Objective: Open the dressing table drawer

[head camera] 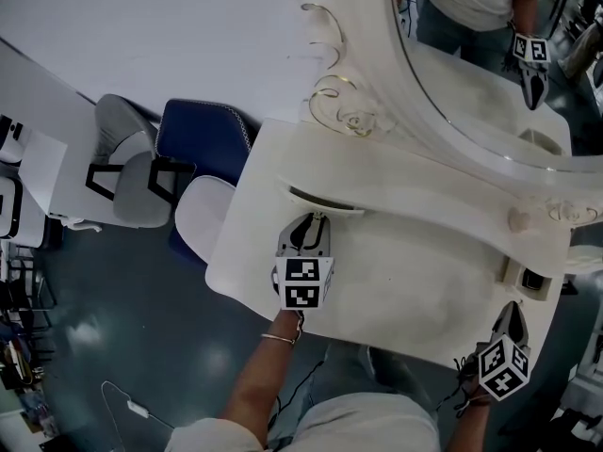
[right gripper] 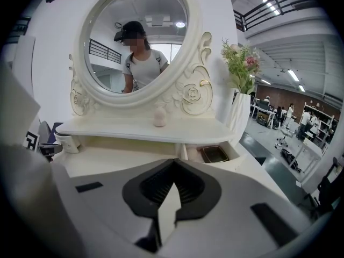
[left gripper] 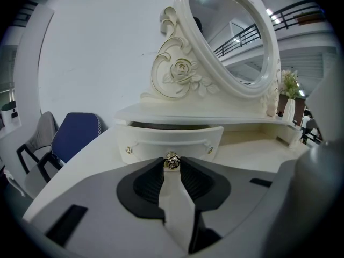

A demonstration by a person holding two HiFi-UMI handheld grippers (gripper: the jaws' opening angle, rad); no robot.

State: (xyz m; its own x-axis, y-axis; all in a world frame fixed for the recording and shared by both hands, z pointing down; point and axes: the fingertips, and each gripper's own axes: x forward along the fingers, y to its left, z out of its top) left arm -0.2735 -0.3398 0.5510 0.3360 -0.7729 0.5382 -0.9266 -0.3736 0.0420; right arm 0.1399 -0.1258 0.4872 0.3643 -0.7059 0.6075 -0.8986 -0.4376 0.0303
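Gold knob (left gripper: 171, 160), pinched by just the jaw tips of the left gripper (left gripper: 171, 165), may slip free if the drawer (left gripper: 169, 138) sticks; the right gripper (right gripper: 173, 164) is closed, empty.

- The left gripper (head camera: 314, 222) is held forward and tilted downward, its jaws clamped on a small gold knob (left gripper: 172, 162).
- The right gripper (right gripper: 173, 165) is likewise tilted downward, its jaws pressed together with nothing between them.
- The left forearm (head camera: 267, 370) is extended, with a thin bangle (head camera: 279, 339) worn at the wrist.
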